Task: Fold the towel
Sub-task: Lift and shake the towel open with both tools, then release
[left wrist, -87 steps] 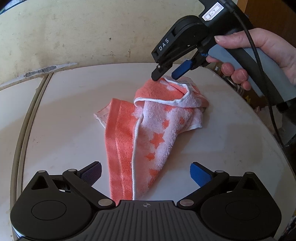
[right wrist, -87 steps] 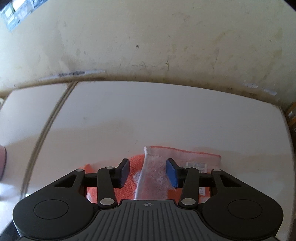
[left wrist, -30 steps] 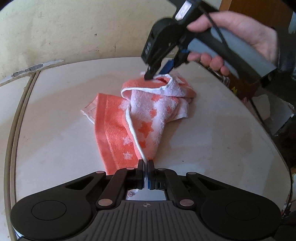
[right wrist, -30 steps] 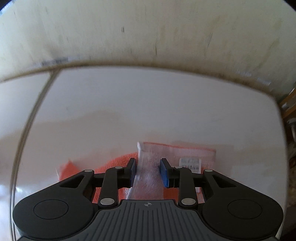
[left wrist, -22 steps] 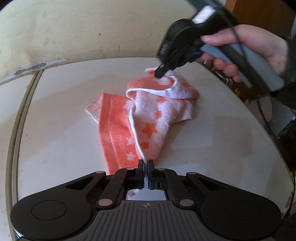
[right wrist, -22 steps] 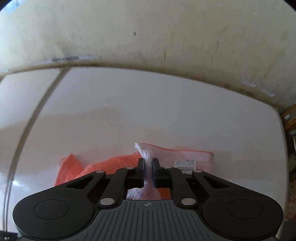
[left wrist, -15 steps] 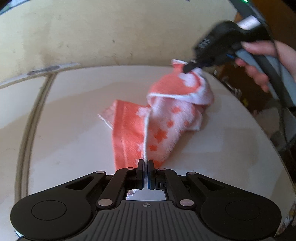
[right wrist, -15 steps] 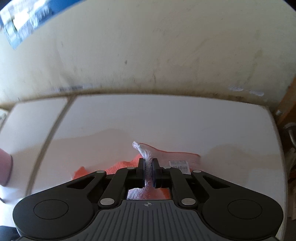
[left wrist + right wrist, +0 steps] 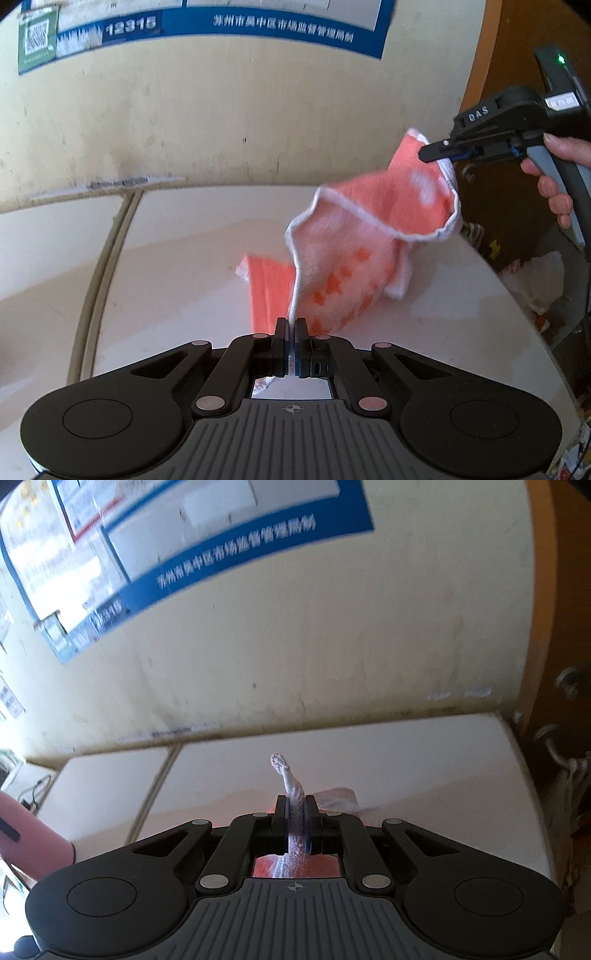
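Observation:
The towel (image 9: pixel 369 236) is orange and white with star shapes and a white hem. It hangs between both grippers above the white table (image 9: pixel 166 258), with its lower part still resting on the top. My left gripper (image 9: pixel 291 325) is shut on a near corner. My right gripper (image 9: pixel 424 152) is shut on the far upper corner, held high at the right. In the right wrist view the right gripper (image 9: pixel 295 801) pinches a twisted white corner of the towel (image 9: pixel 286 775) that sticks up past the pads.
A cream wall (image 9: pixel 221 110) with a blue-edged notice (image 9: pixel 221 22) stands behind the table. A seam (image 9: pixel 107 258) runs down the table's left part. A wooden cabinet (image 9: pixel 561 627) and clutter lie off the right edge.
Both grippers closed on towel corners, then rose. The right gripper lifted its corner up and to the right, and the towel has come partly off the table.

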